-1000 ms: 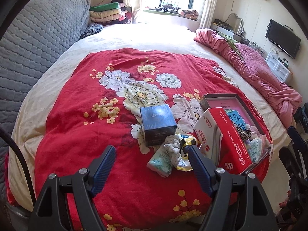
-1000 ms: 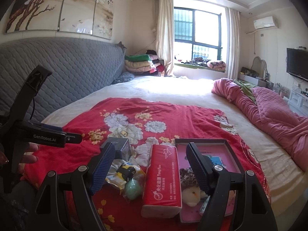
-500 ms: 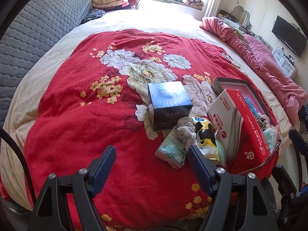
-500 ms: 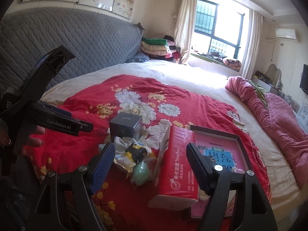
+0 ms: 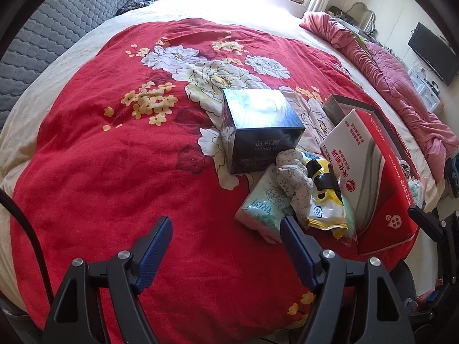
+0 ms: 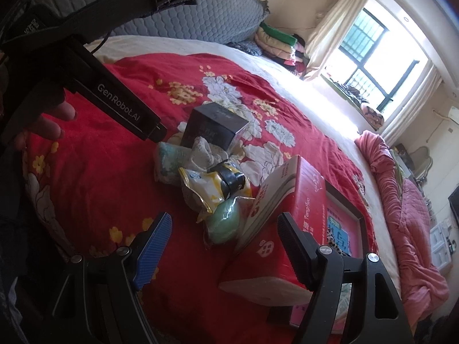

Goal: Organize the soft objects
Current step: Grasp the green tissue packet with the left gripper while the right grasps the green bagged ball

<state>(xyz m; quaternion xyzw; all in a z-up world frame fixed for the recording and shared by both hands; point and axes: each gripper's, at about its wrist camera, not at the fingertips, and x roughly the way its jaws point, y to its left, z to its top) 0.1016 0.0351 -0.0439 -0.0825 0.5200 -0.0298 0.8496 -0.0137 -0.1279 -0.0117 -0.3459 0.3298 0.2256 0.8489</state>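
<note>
A small heap lies on the red flowered bedspread (image 5: pixel 100 157): a pale green tissue pack (image 5: pixel 262 207), a speckled grey cloth (image 5: pixel 295 180), a yellow and black snack bag (image 5: pixel 325 203), a green round soft thing (image 6: pixel 225 223). A dark cube box (image 5: pixel 262 127) stands behind them, and a red tissue carton (image 5: pixel 370 172) leans on a shallow pink-lined tray (image 6: pixel 342 229). My left gripper (image 5: pixel 226 243) hovers open just before the tissue pack, nothing between its fingers. My right gripper (image 6: pixel 223 240) is open too, over the green thing and the carton's end.
A crumpled pink quilt (image 5: pixel 401 86) lies along the bed's right side. A grey quilted headboard (image 5: pixel 43 34) and folded blankets (image 6: pixel 275 40) are at the far end. A hand (image 6: pixel 48 123) holds the left gripper's black body at the upper left of the right wrist view.
Both grippers have come down closer to the heap, which now looks larger. The right wrist view has rolled, so the room now tilts. Both stay open.
</note>
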